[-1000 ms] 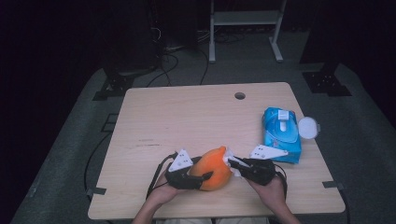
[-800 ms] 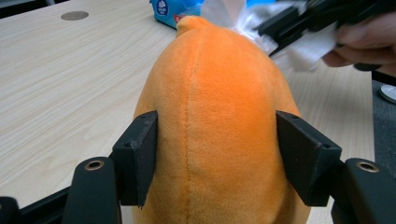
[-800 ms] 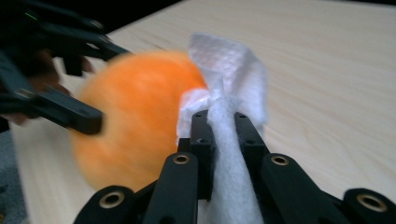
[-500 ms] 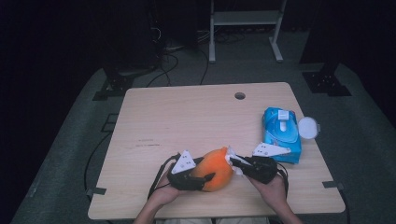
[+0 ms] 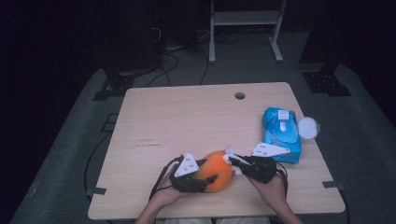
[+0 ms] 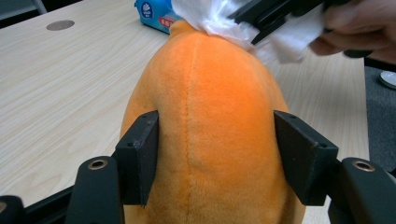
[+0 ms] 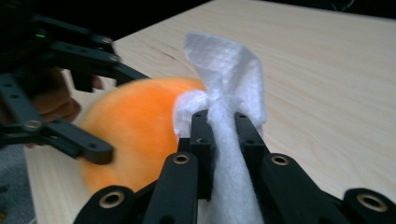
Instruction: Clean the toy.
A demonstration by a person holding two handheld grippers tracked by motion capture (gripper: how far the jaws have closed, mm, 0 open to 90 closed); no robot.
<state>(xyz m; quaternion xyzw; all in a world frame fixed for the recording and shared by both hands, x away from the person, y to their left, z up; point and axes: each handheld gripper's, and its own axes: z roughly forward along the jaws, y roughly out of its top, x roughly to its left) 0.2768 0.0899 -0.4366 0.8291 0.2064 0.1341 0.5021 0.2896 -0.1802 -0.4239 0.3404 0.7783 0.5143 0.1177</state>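
An orange plush toy [image 5: 215,169] lies near the table's front edge. My left gripper [image 5: 205,178] is shut on it, one jaw pressed into each side of the orange plush toy [image 6: 205,140]. My right gripper [image 5: 232,160] is shut on a white wet wipe [image 5: 229,151] and presses it against the toy's right end. In the right gripper view the wipe [image 7: 229,116] is pinched between the right gripper [image 7: 220,126] jaws, its loose end standing above them and touching the plush toy [image 7: 135,128]. In the left gripper view the wipe [image 6: 219,21] lies on the toy's far end.
A blue pack of wet wipes [image 5: 281,133] lies at the right of the wooden table [image 5: 187,121], with its round white lid [image 5: 308,127] flipped open past the table edge. A cable hole [image 5: 240,95] sits near the back. Cables trail on the floor behind.
The right gripper with the wipe has shifted slightly along the toy's right end. The left gripper keeps its hold with hardly any movement.
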